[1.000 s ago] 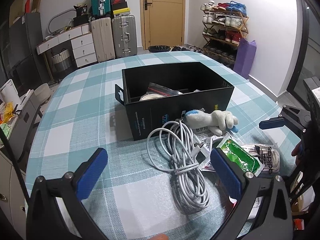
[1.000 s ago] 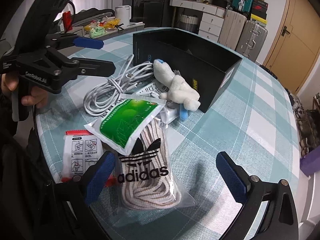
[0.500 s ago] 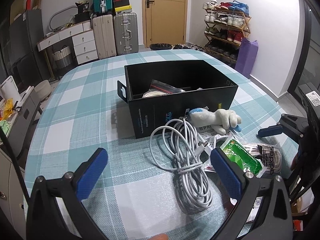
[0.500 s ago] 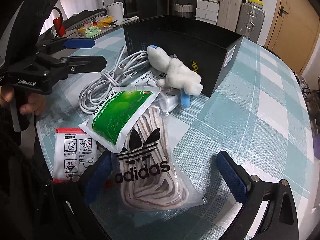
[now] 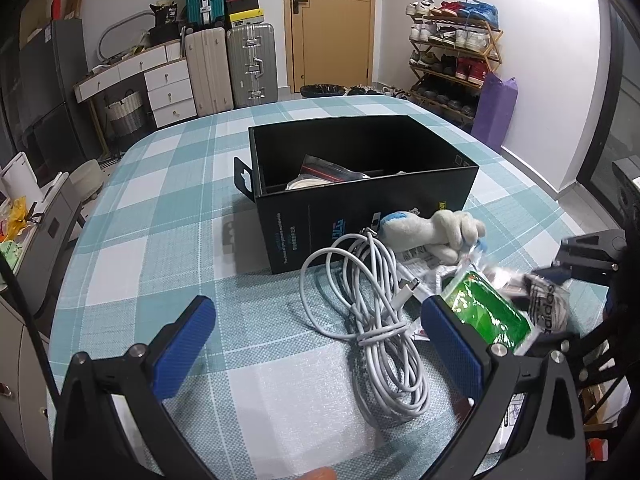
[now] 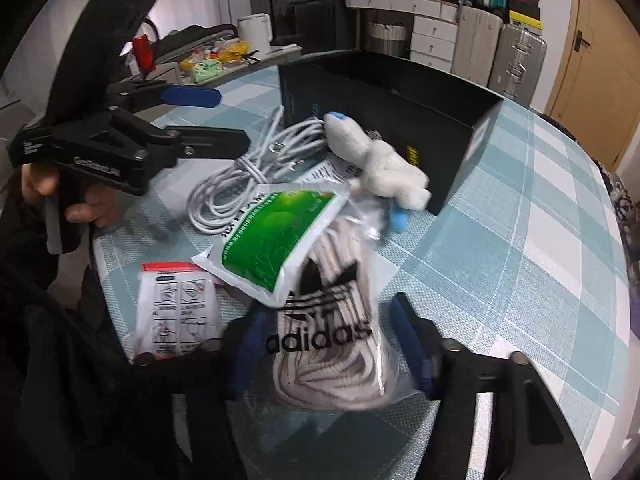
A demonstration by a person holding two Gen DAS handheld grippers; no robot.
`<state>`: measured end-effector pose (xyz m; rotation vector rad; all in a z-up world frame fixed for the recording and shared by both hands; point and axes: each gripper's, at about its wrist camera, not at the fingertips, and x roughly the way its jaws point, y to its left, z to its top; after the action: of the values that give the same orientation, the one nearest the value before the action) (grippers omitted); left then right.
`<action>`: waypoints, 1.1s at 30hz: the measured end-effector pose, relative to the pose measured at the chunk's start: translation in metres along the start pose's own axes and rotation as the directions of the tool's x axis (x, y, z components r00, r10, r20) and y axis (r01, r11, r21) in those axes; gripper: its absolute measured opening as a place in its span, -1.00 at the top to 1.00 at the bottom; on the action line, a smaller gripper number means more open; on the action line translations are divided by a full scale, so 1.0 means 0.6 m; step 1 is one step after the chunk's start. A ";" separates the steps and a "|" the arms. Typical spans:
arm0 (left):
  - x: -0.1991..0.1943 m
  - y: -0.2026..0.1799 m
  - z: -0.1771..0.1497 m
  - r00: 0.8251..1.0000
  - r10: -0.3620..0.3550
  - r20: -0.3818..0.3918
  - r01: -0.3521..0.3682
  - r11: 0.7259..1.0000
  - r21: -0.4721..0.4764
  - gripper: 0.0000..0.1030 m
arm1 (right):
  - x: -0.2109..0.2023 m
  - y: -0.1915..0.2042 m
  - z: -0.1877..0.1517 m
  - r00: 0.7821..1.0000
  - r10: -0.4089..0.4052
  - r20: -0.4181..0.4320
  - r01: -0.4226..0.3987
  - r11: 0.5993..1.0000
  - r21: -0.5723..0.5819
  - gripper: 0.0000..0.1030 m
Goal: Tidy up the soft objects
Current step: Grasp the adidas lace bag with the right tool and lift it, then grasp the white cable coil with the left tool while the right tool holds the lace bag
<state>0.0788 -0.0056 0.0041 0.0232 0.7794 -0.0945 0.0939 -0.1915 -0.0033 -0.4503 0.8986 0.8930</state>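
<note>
A room lined with suitcases, a drawer unit and a shoe rack is seen behind a table covered in a teal-and-white checked cloth. On the left of the left wrist view, the left gripper is held above bare cloth with its blue pads spread wide and nothing between them. To its right a coiled white cable lies in front of the open black box, in which some packets already rest. Further right a white plush toy lies against the box wall, then a green-printed packet, which overlaps the adidas bag.

In the right wrist view, the right gripper is seen closed in on the adidas bag; motion blur prevents the firmness of the hold from being judged. The step in hand is judged to be lifting this bag toward the box. The grip is best kept on the bulky rope-like contents rather than on the slippery film alone. The bag should be raised slowly so that the green packet slides off instead of being dragged, and carried over the plush toy before release inside the box.
</note>
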 end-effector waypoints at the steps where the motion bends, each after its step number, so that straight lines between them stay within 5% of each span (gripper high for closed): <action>1: 0.000 0.000 -0.001 1.000 0.000 -0.001 0.000 1.000 0.000 -1.00 | -0.002 0.002 0.000 1.000 0.007 0.004 -0.007 1.000 -0.005 0.11; 33: 0.050 0.003 -0.007 0.992 -0.008 -0.128 -0.003 0.997 -0.083 -1.00 | -0.083 -0.025 0.008 0.984 -0.080 0.159 0.076 0.997 0.032 0.17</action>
<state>0.0970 -0.0058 -0.0200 -0.0513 0.9114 -0.0628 0.0928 -0.2204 0.0402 -0.3835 0.7397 0.8327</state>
